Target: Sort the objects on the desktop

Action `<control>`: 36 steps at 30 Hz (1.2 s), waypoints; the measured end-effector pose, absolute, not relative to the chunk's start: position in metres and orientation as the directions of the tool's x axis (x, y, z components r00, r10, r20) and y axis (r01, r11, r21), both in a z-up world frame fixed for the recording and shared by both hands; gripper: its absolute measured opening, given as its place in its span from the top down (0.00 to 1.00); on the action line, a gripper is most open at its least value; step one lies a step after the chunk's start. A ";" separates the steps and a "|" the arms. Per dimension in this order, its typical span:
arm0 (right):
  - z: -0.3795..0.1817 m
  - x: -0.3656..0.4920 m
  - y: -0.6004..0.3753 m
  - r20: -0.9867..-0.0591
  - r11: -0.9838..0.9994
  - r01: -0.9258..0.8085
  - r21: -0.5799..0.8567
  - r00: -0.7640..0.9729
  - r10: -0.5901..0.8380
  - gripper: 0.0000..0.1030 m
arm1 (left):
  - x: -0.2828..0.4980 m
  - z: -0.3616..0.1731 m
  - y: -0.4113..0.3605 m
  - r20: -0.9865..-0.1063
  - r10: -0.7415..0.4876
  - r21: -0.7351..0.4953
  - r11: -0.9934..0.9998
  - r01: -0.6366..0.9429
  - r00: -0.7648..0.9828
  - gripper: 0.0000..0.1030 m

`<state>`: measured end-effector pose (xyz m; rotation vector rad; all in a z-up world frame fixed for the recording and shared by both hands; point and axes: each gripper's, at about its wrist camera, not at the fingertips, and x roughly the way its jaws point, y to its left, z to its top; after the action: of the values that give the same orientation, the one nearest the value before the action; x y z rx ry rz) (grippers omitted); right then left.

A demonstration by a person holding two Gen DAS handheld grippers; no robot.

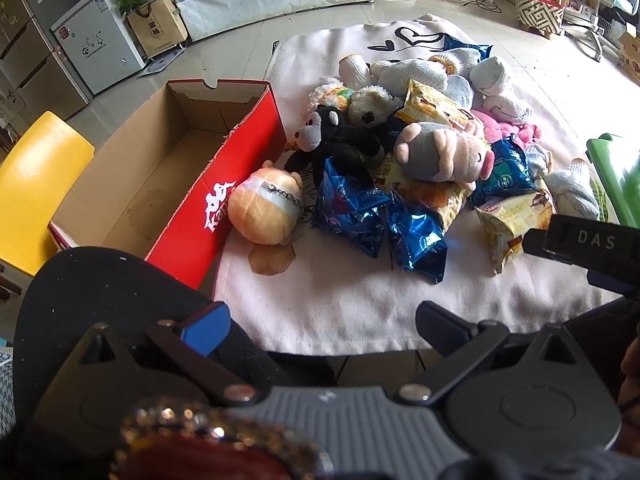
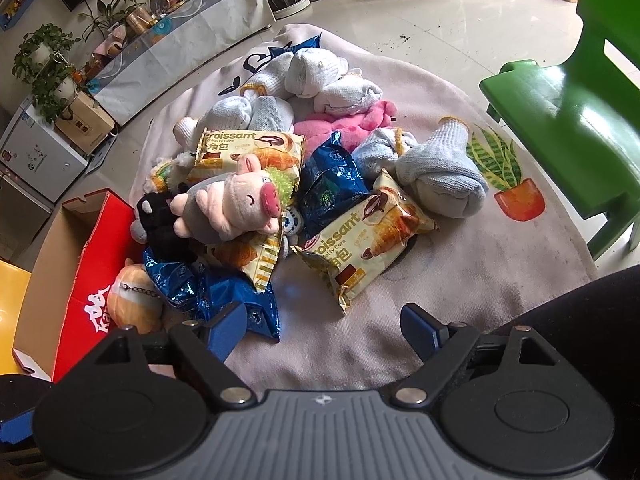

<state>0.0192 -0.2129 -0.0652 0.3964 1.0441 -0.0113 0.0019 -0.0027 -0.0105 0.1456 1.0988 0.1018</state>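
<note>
A heap of mixed items lies on a pale pink cloth (image 1: 340, 300): a black monkey plush (image 1: 336, 136), a grey-and-pink pig plush (image 2: 236, 200), an orange round plush with a chain (image 1: 264, 204), blue snack packets (image 1: 416, 240), yellow croissant packets (image 2: 360, 248) and rolled socks (image 2: 440, 172). An open red shoebox (image 1: 236, 184) stands empty left of the heap. My left gripper (image 1: 320, 320) hovers open over the cloth's near edge, with nothing between its fingers. My right gripper (image 2: 322, 320) is open too, above bare cloth just short of a croissant packet and a blue packet.
A yellow chair (image 1: 36, 184) stands left of the shoebox and a green plastic chair (image 2: 568, 112) right of the cloth. Beyond the heap are tiled floor, a low cabinet with plants (image 2: 168, 52) and a small white fridge (image 1: 96, 48).
</note>
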 end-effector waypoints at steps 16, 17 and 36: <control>-0.070 0.021 -0.203 -0.862 0.957 0.164 0.238 0.491 0.130 0.16 | 0.008 -0.022 0.002 -0.883 0.182 0.194 0.981 -0.017 0.432 0.00; -0.070 0.021 -0.203 -0.862 0.958 0.163 0.236 0.490 0.128 0.16 | 0.008 -0.023 0.002 -0.883 0.183 0.195 0.981 -0.017 0.432 0.00; -0.067 0.020 -0.200 -0.854 0.969 0.145 0.199 0.511 0.099 0.16 | 0.007 -0.024 -0.001 -0.876 0.203 0.223 0.975 -0.005 0.438 0.00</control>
<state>0.0203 -0.1998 -0.0671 0.2585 1.0371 -0.0282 0.0069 -0.0013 -0.0241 0.1984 1.1125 0.1299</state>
